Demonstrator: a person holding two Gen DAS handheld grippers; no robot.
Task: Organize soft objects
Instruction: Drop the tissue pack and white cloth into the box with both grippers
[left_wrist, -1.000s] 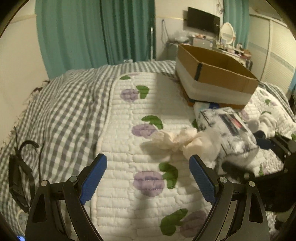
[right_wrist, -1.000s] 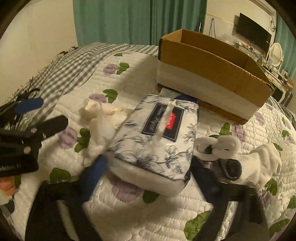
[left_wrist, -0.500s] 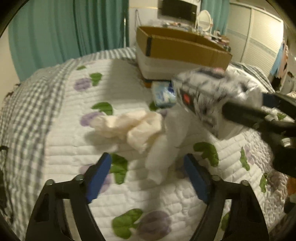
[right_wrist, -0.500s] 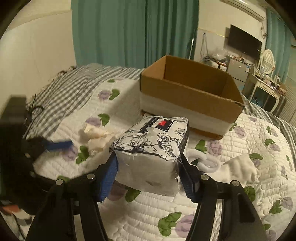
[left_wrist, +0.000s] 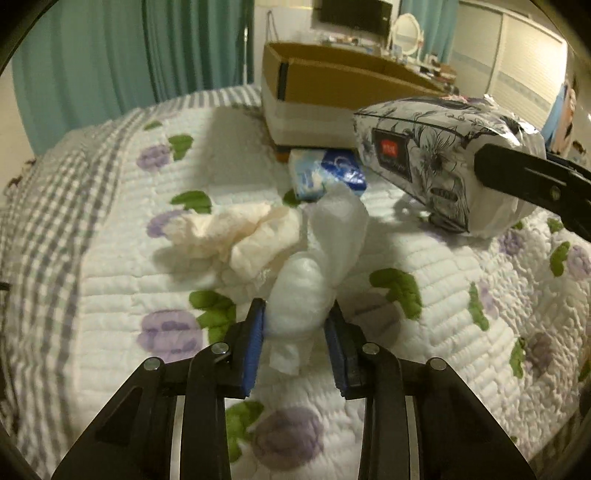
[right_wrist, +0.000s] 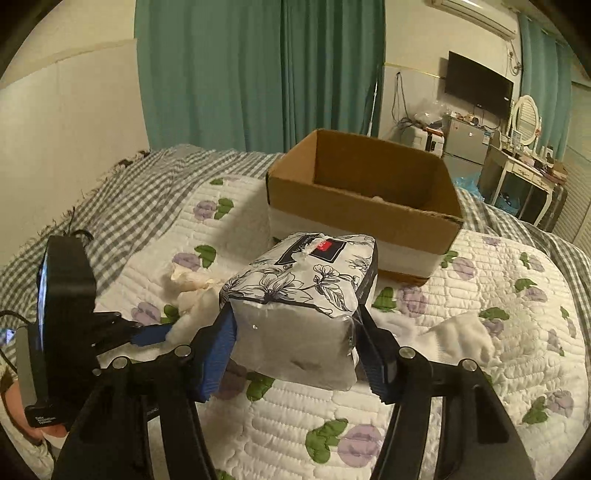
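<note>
My left gripper (left_wrist: 295, 332) is shut on a white sock (left_wrist: 317, 266) that lies on the quilted bed. A cream cloth (left_wrist: 236, 232) is bunched just behind it. My right gripper (right_wrist: 295, 343) is shut on a floral tissue pack (right_wrist: 303, 291) and holds it above the quilt; the pack also shows in the left wrist view (left_wrist: 436, 166). The open cardboard box (right_wrist: 362, 195) stands behind it, also in the left wrist view (left_wrist: 332, 92). A blue-and-white pack (left_wrist: 325, 177) lies by the box. The left gripper shows in the right wrist view (right_wrist: 147, 334).
A white sock (right_wrist: 458, 332) lies on the quilt to the right. The flowered quilt (right_wrist: 480, 406) covers a checked blanket (right_wrist: 129, 206). Teal curtains (right_wrist: 258, 74), a dresser with mirror (right_wrist: 524, 114) and a TV (right_wrist: 478, 86) stand beyond the bed.
My left gripper moved forward and closed on the white sock. My right gripper lifted the tissue pack higher, toward the box.
</note>
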